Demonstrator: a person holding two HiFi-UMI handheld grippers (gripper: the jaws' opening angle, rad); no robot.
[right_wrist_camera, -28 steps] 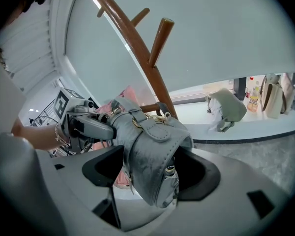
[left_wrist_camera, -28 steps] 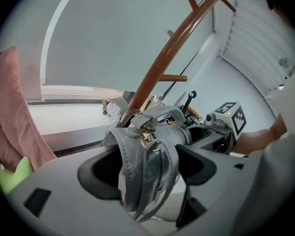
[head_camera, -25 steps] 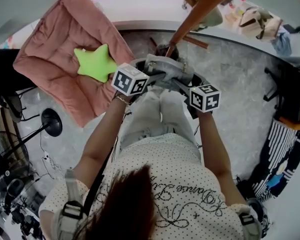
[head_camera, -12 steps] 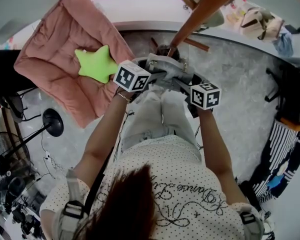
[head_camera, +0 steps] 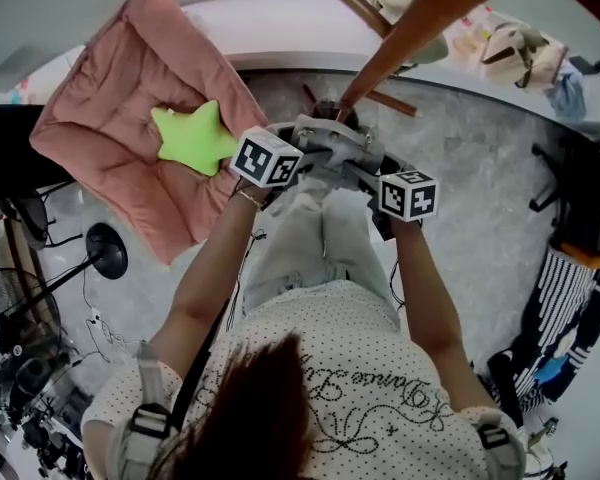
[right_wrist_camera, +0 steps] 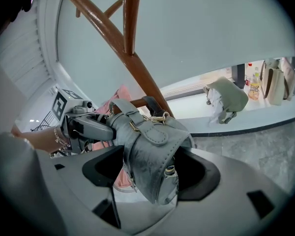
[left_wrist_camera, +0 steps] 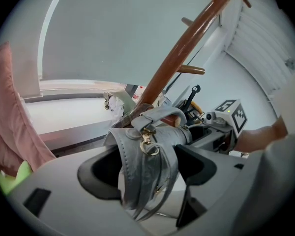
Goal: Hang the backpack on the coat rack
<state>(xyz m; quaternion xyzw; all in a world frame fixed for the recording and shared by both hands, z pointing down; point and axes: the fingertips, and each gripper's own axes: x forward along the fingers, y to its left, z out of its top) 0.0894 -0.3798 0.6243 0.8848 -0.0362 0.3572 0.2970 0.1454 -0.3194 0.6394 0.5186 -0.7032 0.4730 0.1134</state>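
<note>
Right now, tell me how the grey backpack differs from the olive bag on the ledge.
The grey backpack is clamped by the left gripper and right gripper; the olive bag lies untouched on the white ledge. The backpack is close against the coat rack; the olive bag sits far off. Both are soft bags.

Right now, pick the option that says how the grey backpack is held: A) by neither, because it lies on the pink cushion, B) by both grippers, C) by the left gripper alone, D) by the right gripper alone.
B: the left gripper has its jaws shut on the straps of the backpack, and the right gripper has its jaws shut on its body.
</note>
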